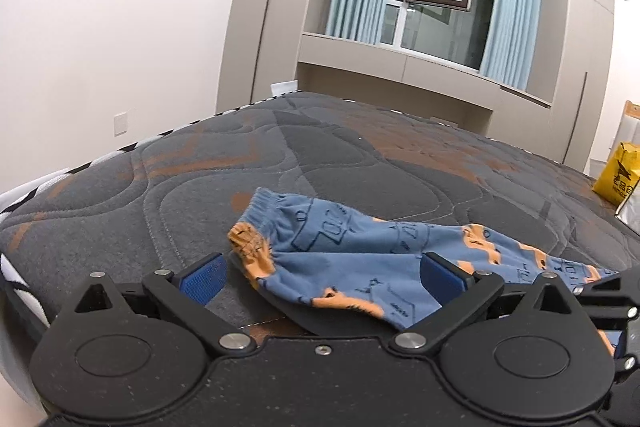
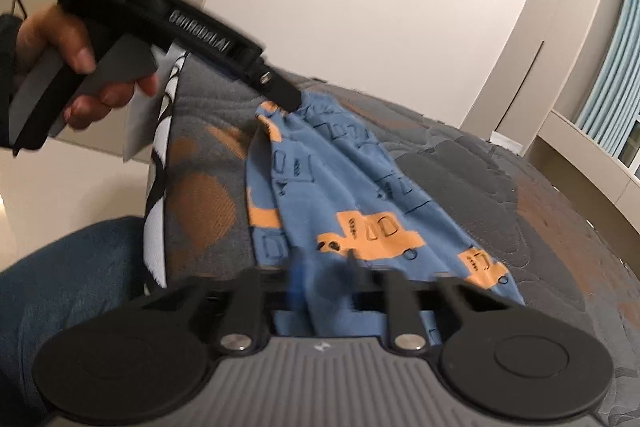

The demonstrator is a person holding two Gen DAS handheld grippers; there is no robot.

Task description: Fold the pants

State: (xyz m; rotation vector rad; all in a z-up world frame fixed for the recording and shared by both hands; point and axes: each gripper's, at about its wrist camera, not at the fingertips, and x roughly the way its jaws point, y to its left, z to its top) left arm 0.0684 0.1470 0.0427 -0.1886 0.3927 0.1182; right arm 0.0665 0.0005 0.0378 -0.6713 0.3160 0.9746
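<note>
Blue pants (image 1: pixel 352 251) with orange trucks lying lengthwise on the bed (image 1: pixel 240 167), close to its near edge, waistband toward the striped side edge and legs trailing the other way. Creased and bunched, not yet flat.

Left tool (image 1: pixel 324 275) spread wide, blue pads apart on either side of the waistband end, gripping nothing. From the right wrist view, its tip down at the waistband. Right tool (image 2: pixel 324 275) blurred, fingers drawn close with a ridge of leg fabric between them; apparently pinching the pants partway down the legs, though the blur leaves some doubt.

Judged step: early, taking hold of both ends before the first fold; nothing folded over so far.

Next, probably: press the left tool together on the waistband, then lift and tension between both tools to smooth the cloth before laying one half over the other. Worth catching both layers at the waistband, or the fold will skew.
</note>
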